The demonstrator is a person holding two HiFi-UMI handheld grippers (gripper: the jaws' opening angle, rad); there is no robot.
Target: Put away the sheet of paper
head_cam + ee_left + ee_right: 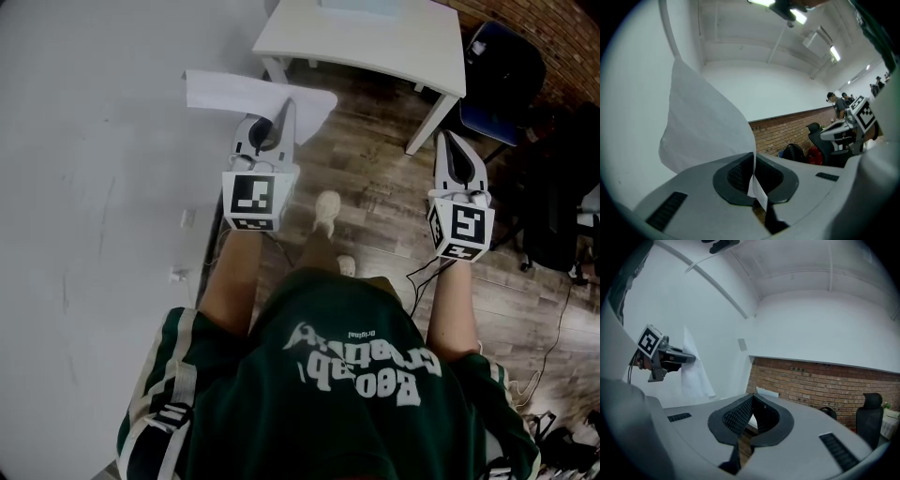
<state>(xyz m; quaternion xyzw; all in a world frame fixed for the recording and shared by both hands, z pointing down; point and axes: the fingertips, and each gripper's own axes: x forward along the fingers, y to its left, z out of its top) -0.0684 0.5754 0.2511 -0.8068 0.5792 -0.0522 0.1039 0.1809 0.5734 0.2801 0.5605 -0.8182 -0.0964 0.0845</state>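
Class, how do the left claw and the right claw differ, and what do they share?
The left claw pinches a sheet of paper; the right claw holds nothing. The left claw is beside the white wall; the right claw is farther out over the wood floor. Both are shut and level.

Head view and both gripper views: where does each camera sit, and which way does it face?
Head view: on the head, looking steeply down; shirt, forearms, left gripper, right gripper show.
Left gripper view: on that gripper, level along jaws shut on the sheet of paper.
Right gripper view: on that gripper, level towards the brick wall; jaws together, empty.
Shared: all three show that sheet.
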